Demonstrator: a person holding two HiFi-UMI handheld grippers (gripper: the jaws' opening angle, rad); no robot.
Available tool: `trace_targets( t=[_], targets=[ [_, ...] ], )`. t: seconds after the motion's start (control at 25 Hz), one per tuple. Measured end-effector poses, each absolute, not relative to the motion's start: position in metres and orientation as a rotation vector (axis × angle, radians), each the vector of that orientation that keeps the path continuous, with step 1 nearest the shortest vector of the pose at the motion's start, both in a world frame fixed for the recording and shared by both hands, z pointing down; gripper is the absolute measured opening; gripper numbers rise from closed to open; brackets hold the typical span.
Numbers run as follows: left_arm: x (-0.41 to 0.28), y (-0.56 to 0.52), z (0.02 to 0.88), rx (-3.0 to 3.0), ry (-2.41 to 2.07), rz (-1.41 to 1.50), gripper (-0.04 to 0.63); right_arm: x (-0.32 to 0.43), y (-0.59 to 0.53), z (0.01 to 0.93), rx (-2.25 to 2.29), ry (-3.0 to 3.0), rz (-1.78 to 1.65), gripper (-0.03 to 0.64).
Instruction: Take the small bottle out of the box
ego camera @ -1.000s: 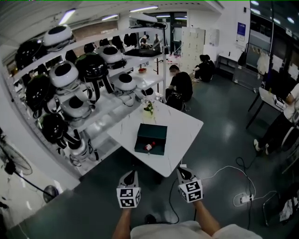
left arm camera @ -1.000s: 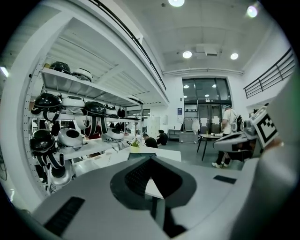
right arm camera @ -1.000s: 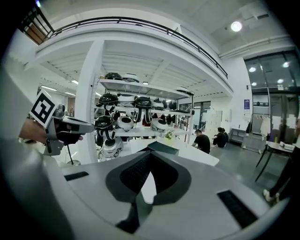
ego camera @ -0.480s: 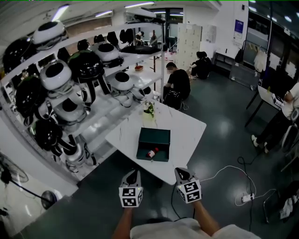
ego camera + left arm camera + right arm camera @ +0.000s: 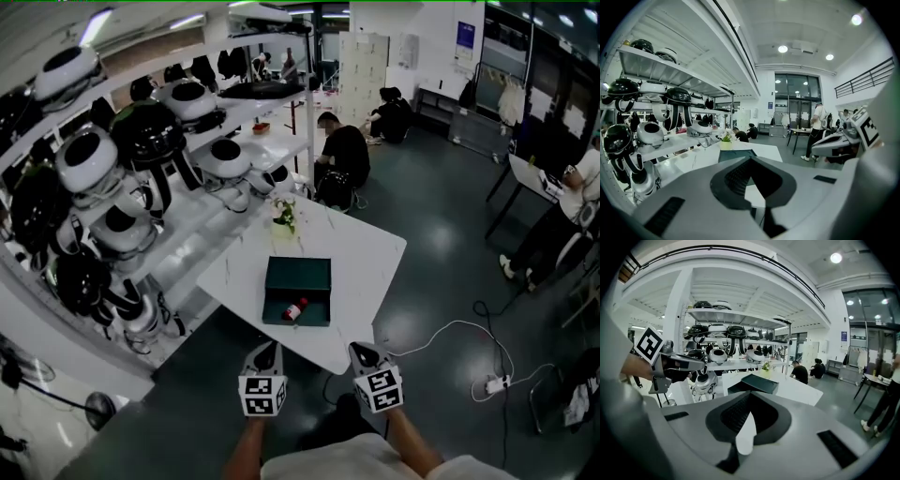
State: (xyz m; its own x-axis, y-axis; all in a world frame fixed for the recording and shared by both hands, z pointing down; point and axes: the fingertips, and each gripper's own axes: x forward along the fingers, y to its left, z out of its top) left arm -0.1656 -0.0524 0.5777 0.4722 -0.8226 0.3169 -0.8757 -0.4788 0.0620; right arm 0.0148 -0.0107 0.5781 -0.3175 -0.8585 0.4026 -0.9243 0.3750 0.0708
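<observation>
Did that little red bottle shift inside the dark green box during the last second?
No. The small bottle lies in the same spot by the near wall of the box as before; only the camera's view shifted.

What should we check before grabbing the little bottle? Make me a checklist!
1. Is the box open on the white table? Ok.
2. Is the small bottle in view? Ok, it lies on its side inside the box.
3. Is the way in free? Ok, the potted plant stands behind the box, apart from it.
4. Are the jaws open for grabbing? Not ok, the left gripper and the right gripper are both shut and empty.
5. Are the grippers near enough? Not ok, both hang short of the table's near edge.
6. Is the bottle closed tight? Cannot tell.
</observation>
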Motion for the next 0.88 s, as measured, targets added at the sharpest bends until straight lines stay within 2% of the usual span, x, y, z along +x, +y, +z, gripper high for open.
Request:
trace_targets(
  t=[0.88],
  targets=[
    [-0.104, -0.225, 0.578, 2.307, -1.684, 0.383, 0.018, 0.081, -0.234, 0.563, 1.347, -2.439, 0.212, 0.021]
  ],
)
